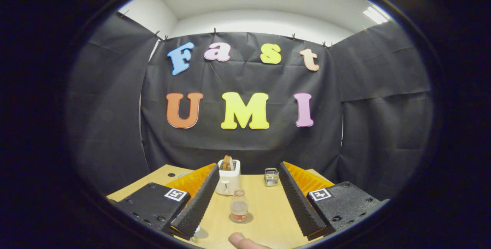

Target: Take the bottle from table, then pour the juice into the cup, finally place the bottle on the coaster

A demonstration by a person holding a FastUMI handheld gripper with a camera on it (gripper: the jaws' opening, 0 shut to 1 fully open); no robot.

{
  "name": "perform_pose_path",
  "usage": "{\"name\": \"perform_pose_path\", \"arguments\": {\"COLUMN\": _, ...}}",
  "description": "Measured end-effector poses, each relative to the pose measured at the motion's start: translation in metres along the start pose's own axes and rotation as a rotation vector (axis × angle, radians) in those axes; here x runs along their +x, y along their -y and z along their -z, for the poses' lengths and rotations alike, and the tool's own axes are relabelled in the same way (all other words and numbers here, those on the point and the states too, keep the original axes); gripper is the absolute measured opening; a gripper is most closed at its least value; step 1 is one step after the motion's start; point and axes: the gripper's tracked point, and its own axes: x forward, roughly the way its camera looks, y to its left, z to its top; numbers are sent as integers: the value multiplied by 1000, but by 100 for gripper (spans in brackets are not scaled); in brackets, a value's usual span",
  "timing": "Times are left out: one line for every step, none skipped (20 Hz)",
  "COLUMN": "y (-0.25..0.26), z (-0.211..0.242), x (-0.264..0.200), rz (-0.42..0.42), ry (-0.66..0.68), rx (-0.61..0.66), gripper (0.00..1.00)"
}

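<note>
Closest thing in is a fingertip (pixel 242 241) poking up from the bottom, right between the two fingers. The gripper (pixel 247 206) is spread wide, gripping nothing, just hanging above the wooden table (pixel 268 218). Sitting between the fingers, a bit nearer the left one, is the small clear bottle (pixel 239 205) with reddish juice in the bottom, upright on a round coaster (pixel 249 218) by the look of it. Past that there's a white toaster (pixel 228 180) with bread sticking out, and off to its right a little metal rack thing (pixel 271 176). Can't really make out a cup.
</note>
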Motion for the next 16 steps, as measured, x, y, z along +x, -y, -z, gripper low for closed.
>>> {"name": "perform_pose_path", "arguments": {"y": -2, "z": -8, "x": -9, "rz": -4, "ry": -2, "rx": 2, "gripper": 100}}
{"name": "perform_pose_path", "arguments": {"y": -3, "z": -17, "x": -18, "rz": -2, "ry": -3, "rx": 1, "gripper": 100}}
{"name": "perform_pose_path", "arguments": {"y": -1, "z": -27, "x": -26, "rz": 0, "ry": 3, "rx": 1, "gripper": 100}}
{"name": "perform_pose_path", "arguments": {"y": 1, "z": -36, "x": -34, "rz": 7, "ry": 10, "rx": 4, "gripper": 100}}
{"name": "perform_pose_path", "arguments": {"y": 5, "z": -41, "x": -42, "rz": 20, "ry": 13, "rx": 6, "gripper": 100}}
{"name": "perform_pose_path", "arguments": {"y": 7, "z": -45, "x": -51, "rz": 25, "ry": 7, "rx": 10, "gripper": 100}}
{"name": "perform_pose_path", "arguments": {"y": 5, "z": -47, "x": -59, "rz": 19, "ry": 0, "rx": 20, "gripper": 100}}
{"name": "perform_pose_path", "arguments": {"y": 4, "z": -51, "x": -66, "rz": 8, "ry": -3, "rx": 33, "gripper": 100}}
{"name": "perform_pose_path", "arguments": {"y": 3, "z": -53, "x": -74, "rz": -2, "ry": -10, "rx": 46, "gripper": 100}}
{"name": "perform_pose_path", "arguments": {"y": 5, "z": -54, "x": -81, "rz": -7, "ry": -13, "rx": 57, "gripper": 100}}
{"name": "perform_pose_path", "arguments": {"y": 8, "z": -57, "x": -87, "rz": -10, "ry": -11, "rx": 60, "gripper": 100}}
{"name": "perform_pose_path", "arguments": {"y": 14, "z": -58, "x": -92, "rz": 0, "ry": -9, "rx": 63, "gripper": 100}}
{"name": "perform_pose_path", "arguments": {"y": 20, "z": -58, "x": -98, "rz": 8, "ry": -4, "rx": 61, "gripper": 100}}
{"name": "perform_pose_path", "arguments": {"y": 24, "z": -58, "x": -102, "rz": 13, "ry": 0, "rx": 61, "gripper": 100}}
{"name": "perform_pose_path", "arguments": {"y": 29, "z": -57, "x": -106, "rz": 21, "ry": 4, "rx": 68, "gripper": 100}}
{"name": "perform_pose_path", "arguments": {"y": 32, "z": -58, "x": -107, "rz": 28, "ry": 9, "rx": 77, "gripper": 100}}
